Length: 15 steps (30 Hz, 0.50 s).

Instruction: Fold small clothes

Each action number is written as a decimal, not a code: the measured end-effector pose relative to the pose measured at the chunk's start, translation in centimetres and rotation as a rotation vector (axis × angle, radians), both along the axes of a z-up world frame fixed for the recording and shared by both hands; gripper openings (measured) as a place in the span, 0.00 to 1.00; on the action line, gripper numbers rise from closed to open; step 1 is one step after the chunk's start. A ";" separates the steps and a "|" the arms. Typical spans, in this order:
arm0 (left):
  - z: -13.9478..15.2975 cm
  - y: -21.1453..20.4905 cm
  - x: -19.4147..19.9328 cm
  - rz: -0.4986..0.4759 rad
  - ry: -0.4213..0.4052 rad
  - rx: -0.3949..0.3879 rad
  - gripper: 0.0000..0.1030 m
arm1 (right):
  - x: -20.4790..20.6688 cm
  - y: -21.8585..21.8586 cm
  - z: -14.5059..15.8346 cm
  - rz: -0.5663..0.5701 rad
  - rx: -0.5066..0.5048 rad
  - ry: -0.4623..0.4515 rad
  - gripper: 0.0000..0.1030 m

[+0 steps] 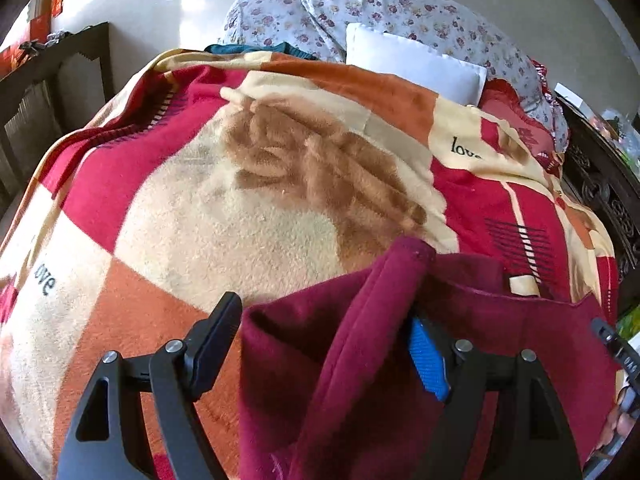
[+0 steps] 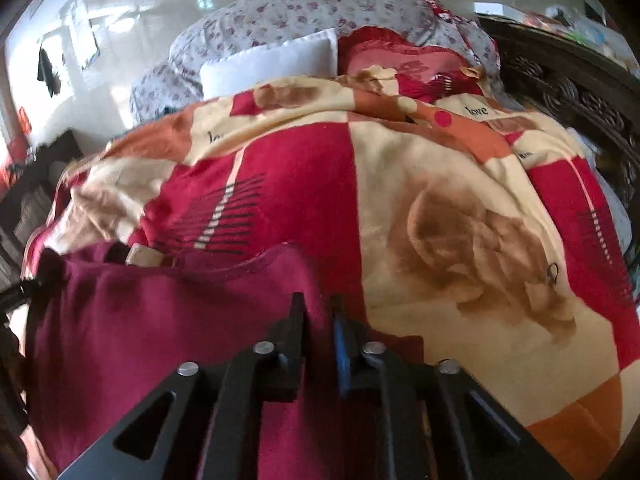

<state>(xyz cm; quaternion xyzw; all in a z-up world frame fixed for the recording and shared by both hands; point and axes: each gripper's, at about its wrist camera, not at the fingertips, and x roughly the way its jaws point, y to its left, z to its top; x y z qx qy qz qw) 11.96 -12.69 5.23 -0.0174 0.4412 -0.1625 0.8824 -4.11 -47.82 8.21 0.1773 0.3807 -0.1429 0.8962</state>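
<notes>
Maroon cloth filled the near field of both views: a small garment (image 1: 340, 360) lay on the blanket (image 1: 224, 216), bunched into a thick fold that rose between the left fingers (image 1: 324, 340). Those fingers stood wide apart. The black one was to the left of the fold and clear of it, over the blanket's orange patch; the blue-padded one was pressed against the fold's right side, partly buried in cloth. Nothing was clamped there.

From the right wrist view, the right fingers (image 2: 318, 320) stood narrow, nearly closed, with a strip of the garment (image 2: 160, 320) pinched between the black finger and the blue pad. The grip sat at the garment's right edge, just where the maroon met the blanket's (image 2: 440, 240) cream and red. Most of the cloth spread to the left of these fingers, its far hem running roughly level across the view.

Beyond the fingers the blanket stretched over the bed in red, orange and cream blocks, with a brown rose print and the word "love" in several places. Farther off, at the head of the bed, lay a white pillow (image 1: 416, 64) and, to its right, a red cushion (image 2: 396, 64). Behind them was a floral quilt (image 1: 360, 12), heaped high. Dark carved wood (image 2: 580, 92) ran along the right of the bed.
</notes>
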 end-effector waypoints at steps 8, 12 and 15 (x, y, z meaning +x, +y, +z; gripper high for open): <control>2.3 5.0 -6.4 0.019 -0.061 0.031 0.76 | -3.7 4.4 4.1 0.104 0.007 -0.074 0.33; 1.8 6.8 -10.7 -0.030 -0.076 0.021 0.76 | -2.6 7.7 3.8 0.194 -0.018 -0.067 0.33; 0.3 7.1 -13.2 -0.080 -0.050 0.029 0.76 | -1.0 8.3 2.5 0.177 -0.046 -0.035 0.33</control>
